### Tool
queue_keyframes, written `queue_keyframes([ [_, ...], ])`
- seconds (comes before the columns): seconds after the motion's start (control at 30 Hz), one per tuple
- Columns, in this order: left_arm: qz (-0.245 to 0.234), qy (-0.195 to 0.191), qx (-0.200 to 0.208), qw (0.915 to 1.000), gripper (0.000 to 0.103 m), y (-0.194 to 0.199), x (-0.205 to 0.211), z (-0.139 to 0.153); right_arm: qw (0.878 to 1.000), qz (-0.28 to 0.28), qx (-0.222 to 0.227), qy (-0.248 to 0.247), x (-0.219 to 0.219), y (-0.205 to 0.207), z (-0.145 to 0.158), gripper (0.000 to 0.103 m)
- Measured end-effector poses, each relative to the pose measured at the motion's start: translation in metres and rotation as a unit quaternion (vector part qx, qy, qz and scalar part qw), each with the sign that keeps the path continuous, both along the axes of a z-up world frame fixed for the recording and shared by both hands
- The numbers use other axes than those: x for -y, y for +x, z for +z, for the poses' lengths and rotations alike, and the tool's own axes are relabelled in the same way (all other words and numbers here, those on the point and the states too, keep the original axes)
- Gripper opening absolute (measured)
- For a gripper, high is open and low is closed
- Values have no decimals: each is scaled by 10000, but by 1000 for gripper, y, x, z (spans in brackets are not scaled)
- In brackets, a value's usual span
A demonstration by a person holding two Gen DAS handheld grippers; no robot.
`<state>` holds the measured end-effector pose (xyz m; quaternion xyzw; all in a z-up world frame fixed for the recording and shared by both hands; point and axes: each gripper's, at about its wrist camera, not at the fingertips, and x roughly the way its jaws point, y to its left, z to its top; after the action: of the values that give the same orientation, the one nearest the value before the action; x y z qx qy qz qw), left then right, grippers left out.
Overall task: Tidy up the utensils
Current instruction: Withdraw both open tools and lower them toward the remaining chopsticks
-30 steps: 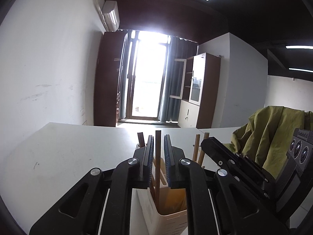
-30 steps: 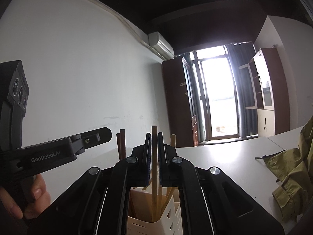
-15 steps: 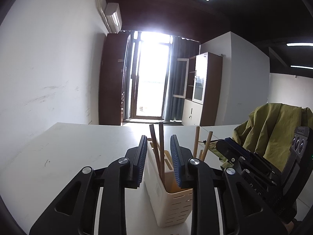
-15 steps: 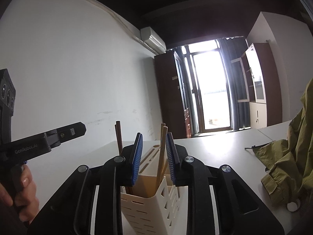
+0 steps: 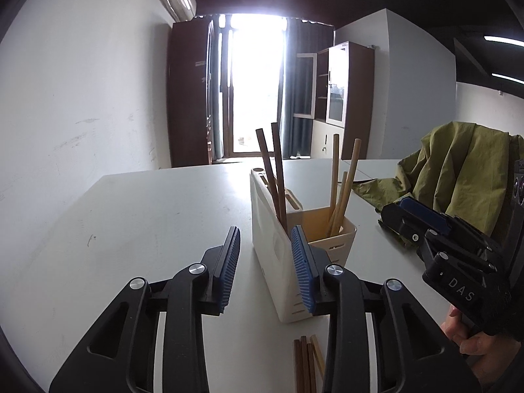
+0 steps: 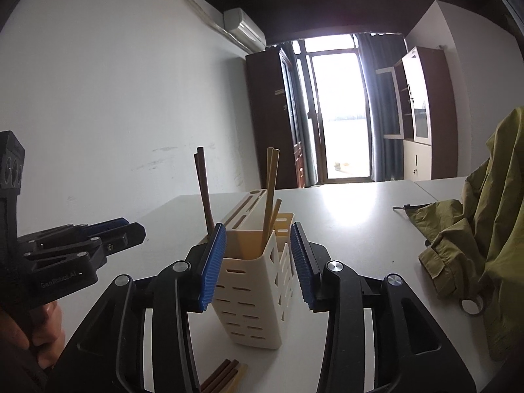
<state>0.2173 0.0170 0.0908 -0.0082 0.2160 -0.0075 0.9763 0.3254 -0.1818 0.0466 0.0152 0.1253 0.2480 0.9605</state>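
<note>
Partway done: four chopsticks [image 5: 276,177] standing in cream utensil holder [image 6: 252,281]; loose chopsticks [image 5: 306,363] left on tabletop [image 5: 157,216]. Left tongs [image 5: 266,270] and right tongs [image 6: 258,267] both apart, empty.

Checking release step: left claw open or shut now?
Open. Left claw blue pads stand apart with nothing between them; the cream slotted plastic utensil holder sits beyond.

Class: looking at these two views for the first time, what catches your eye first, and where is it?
The cream utensil holder stands mid-table with dark chopsticks and pale chopsticks upright inside. The open right gripper frames it. Behind glares a bright doorway.
</note>
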Motion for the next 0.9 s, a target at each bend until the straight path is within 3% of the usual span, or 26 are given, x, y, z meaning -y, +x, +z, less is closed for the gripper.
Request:
queue_keyframes([
  [0.07,-9,44,-128,9999,35,-2,0,-7,9999,-17,-149,-54,1,-1,-6,47],
  [0.37,-44,117,-774,9969,36,-5,-2,-41,9943,-68,-974,-417,-4,3,-48,48],
  [0.9,-85,202,-1394,9900,36,-15,-1,-85,9746,-76,-1894,-1191,-24,6,-92,49],
])
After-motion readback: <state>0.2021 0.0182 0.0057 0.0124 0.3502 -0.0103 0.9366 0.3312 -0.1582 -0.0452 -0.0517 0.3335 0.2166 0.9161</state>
